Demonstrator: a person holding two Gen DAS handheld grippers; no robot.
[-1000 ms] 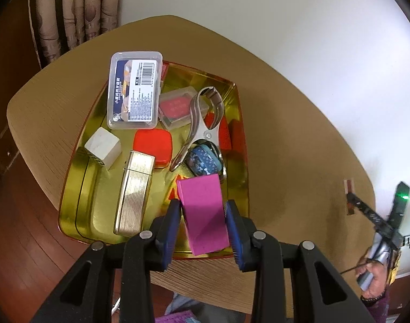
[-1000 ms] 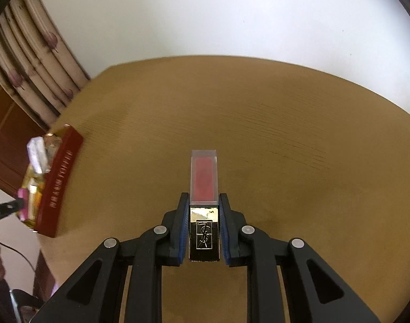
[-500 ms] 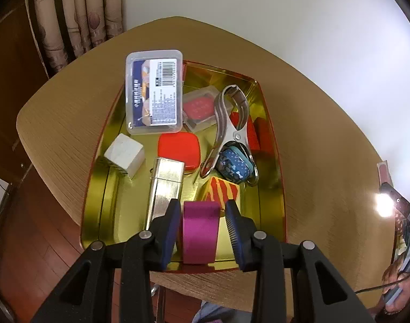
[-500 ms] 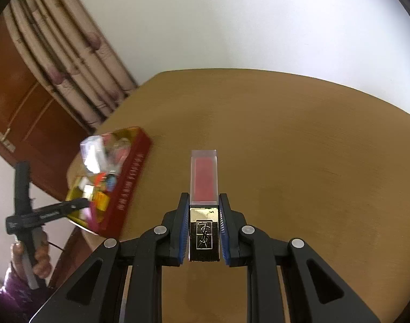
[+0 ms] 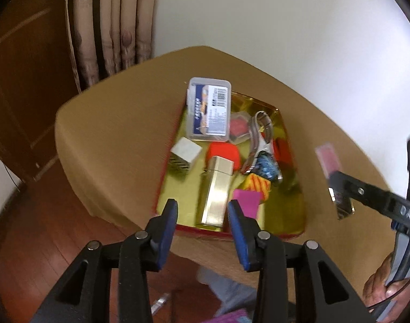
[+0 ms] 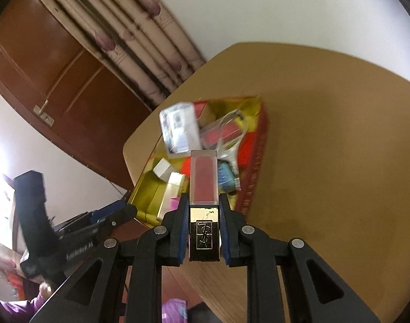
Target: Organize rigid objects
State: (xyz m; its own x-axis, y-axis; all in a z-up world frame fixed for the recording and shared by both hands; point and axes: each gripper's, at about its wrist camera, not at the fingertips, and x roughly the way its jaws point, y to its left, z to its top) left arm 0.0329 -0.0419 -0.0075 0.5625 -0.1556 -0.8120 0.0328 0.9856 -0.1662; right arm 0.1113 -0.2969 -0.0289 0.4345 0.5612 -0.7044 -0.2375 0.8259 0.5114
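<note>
A gold tray with red walls point(image 5: 296, 210) sits on the tan table and holds several small objects. A magenta block point(image 5: 246, 200) lies in the tray near its front wall. My left gripper point(image 5: 202, 212) is open and empty, raised just in front of the tray. My right gripper point(image 6: 204, 210) is shut on a lip gloss tube point(image 6: 204, 180) with a gold cap, held above the tray's point(image 6: 254, 177) near end. The tube also shows in the left wrist view point(image 5: 328, 160), to the right of the tray.
In the tray lie a clear labelled box point(image 5: 208, 109), a white cube point(image 5: 186, 150), a gold lighter point(image 5: 217, 191), a red pad point(image 5: 223, 150), a metal clamp point(image 5: 258, 140) and a striped piece point(image 5: 257, 184). Curtains point(image 5: 110, 27) and a wooden door stand behind the table.
My left gripper has let go of the magenta block, which now lies in the tray, and pulled back. My right gripper has carried the lip gloss tube over to the tray.
</note>
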